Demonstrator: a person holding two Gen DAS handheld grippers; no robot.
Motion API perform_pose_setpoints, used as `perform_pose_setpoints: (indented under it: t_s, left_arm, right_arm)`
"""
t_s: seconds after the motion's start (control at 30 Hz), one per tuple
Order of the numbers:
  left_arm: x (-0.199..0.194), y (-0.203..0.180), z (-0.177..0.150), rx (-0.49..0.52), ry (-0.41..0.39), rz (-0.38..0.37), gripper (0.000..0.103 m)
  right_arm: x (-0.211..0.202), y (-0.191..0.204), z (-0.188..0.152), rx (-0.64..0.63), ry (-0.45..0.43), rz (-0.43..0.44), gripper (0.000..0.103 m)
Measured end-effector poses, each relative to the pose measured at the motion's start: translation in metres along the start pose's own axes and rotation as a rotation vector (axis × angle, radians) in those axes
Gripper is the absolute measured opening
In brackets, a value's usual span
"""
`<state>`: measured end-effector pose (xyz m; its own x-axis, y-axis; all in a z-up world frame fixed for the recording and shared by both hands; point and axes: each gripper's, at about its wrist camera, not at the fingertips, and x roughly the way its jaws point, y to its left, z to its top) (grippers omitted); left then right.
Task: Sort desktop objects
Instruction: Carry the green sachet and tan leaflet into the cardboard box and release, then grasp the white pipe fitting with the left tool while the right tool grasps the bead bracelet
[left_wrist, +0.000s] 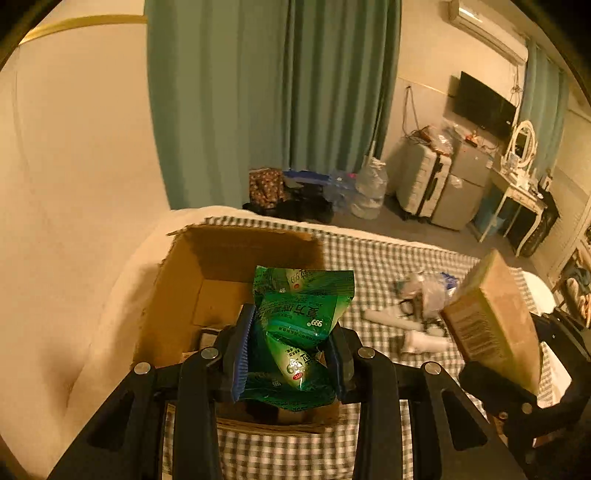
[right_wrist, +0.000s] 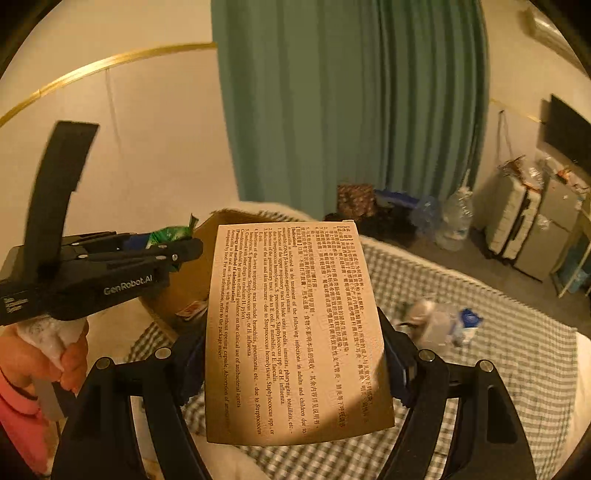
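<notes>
In the left wrist view the left gripper (left_wrist: 293, 343) clamps a bunch of green sachets (left_wrist: 301, 317) above the open cardboard box (left_wrist: 173, 291) near the checked bed cover's (left_wrist: 388, 254) far left edge; a loose heap (left_wrist: 421, 306) is unsorted mid-cover. In the right wrist view the right gripper (right_wrist: 295, 354) grips a printed medicine carton (right_wrist: 295, 332) above the cover, beside the box (right_wrist: 184, 288); neither item is dropped in yet, so sorting looks partway.

Checked bed cover (left_wrist: 369, 258), open cardboard box (left_wrist: 207, 273), blurred, possibly plastic-wrapped clutter (left_wrist: 424, 291)
</notes>
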<state>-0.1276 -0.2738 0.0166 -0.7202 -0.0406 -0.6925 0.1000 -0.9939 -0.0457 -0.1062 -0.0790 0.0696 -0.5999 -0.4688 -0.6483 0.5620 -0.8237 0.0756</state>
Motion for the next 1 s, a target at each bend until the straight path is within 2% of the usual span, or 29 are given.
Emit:
perform_pose_setpoints:
  t_s: [0.13, 0.27, 0.5, 0.53, 0.57, 0.6, 0.67, 0.73, 0.83, 1.0]
  left_arm:
    - [0.019, 0.025, -0.009, -0.036, 0.019, 0.001, 0.035]
    - [0.047, 0.044, -0.024, -0.049, 0.074, 0.020, 0.035]
    - [0.071, 0.062, -0.043, -0.052, 0.101, -0.015, 0.037]
    - [0.072, 0.062, -0.044, -0.049, 0.099, -0.013, 0.040]
    - [0.074, 0.063, -0.043, -0.045, 0.098, -0.017, 0.053]
    - [0.075, 0.063, -0.044, -0.035, 0.100, -0.022, 0.078]
    - [0.072, 0.061, -0.045, -0.021, 0.079, 0.011, 0.101]
    - [0.067, 0.056, -0.045, -0.015, 0.049, 0.024, 0.102]
    - [0.065, 0.054, -0.047, -0.023, 0.060, 0.023, 0.102]
    - [0.053, 0.033, -0.048, -0.023, 0.065, 0.006, 0.102]
  right_arm:
    - [0.041, 0.014, 0.008, 0.000, 0.041, 0.045, 0.077]
    - [0.077, 0.019, 0.012, 0.027, 0.078, 0.067, 0.077]
    - [0.122, 0.028, 0.024, 0.090, 0.094, 0.103, 0.077]
    - [0.126, 0.030, 0.027, 0.094, 0.087, 0.102, 0.077]
    - [0.130, 0.033, 0.031, 0.095, 0.076, 0.100, 0.077]
    - [0.132, 0.036, 0.034, 0.095, 0.059, 0.102, 0.079]
    - [0.132, 0.042, 0.039, 0.089, 0.018, 0.089, 0.083]
    - [0.124, 0.045, 0.039, 0.088, -0.013, 0.086, 0.083]
    - [0.111, 0.038, 0.035, 0.099, -0.034, 0.079, 0.083]
    - [0.069, -0.006, 0.014, 0.135, -0.057, -0.009, 0.084]
